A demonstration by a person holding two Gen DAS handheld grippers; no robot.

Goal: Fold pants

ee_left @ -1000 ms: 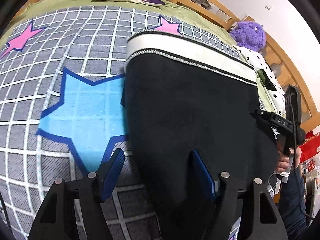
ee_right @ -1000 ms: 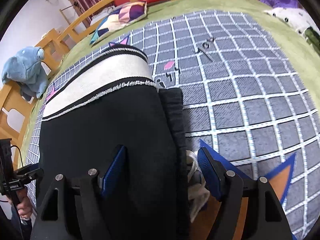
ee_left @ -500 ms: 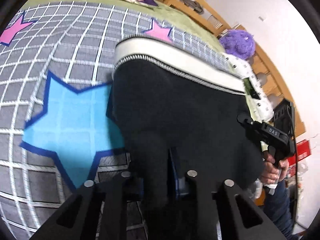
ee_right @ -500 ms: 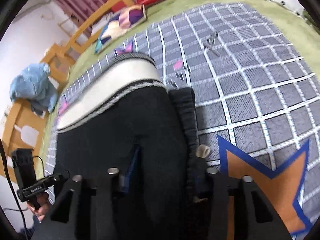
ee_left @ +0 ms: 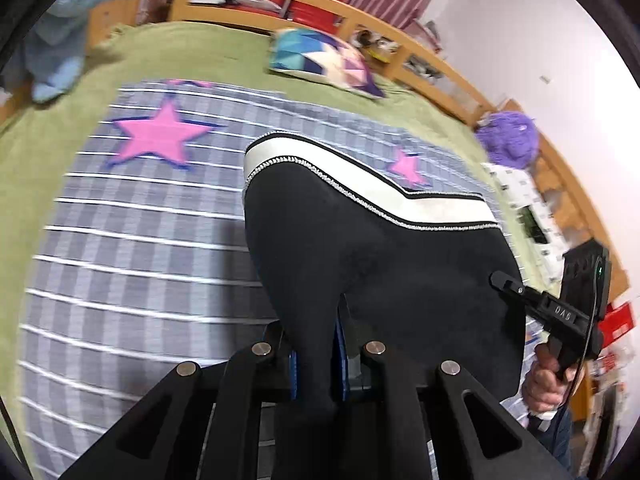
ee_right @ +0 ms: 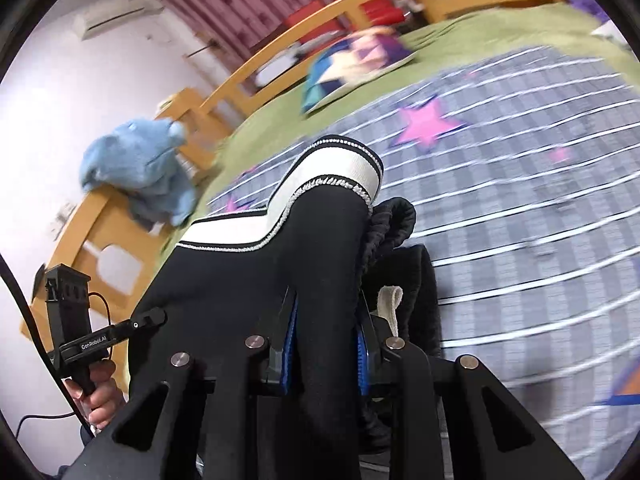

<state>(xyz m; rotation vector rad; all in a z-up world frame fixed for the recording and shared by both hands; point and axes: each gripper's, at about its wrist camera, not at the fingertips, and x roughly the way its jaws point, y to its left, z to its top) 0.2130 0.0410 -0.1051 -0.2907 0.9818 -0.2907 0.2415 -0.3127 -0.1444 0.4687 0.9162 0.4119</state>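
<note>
Black pants (ee_left: 380, 248) with a wide white band (ee_left: 360, 168) lie on the grey grid blanket and rise from it at the near edge. My left gripper (ee_left: 314, 332) has a fold of the black cloth pinched between its blue pads, and the jaws are still closing on it. In the right wrist view the pants (ee_right: 248, 276) hang lifted the same way. My right gripper (ee_right: 325, 312) grips another fold beside the ribbed waistband and a white drawstring loop (ee_right: 390, 300), its jaws also closing. Each hand-held gripper shows in the other's view, the right gripper (ee_left: 560, 316) and the left gripper (ee_right: 92, 344).
The blanket (ee_left: 140, 240) with pink stars covers a green bed sheet (ee_left: 200, 48). A patterned pillow (ee_left: 324, 60) lies at the far side. A blue plush (ee_right: 136, 168) sits on the wooden bed frame (ee_right: 96, 240), and a purple plush (ee_left: 508, 140) lies near the right edge.
Both grippers closed on the near edge of the pants and then rose and moved forward with it. The near part of the pants has come up off the blanket.
</note>
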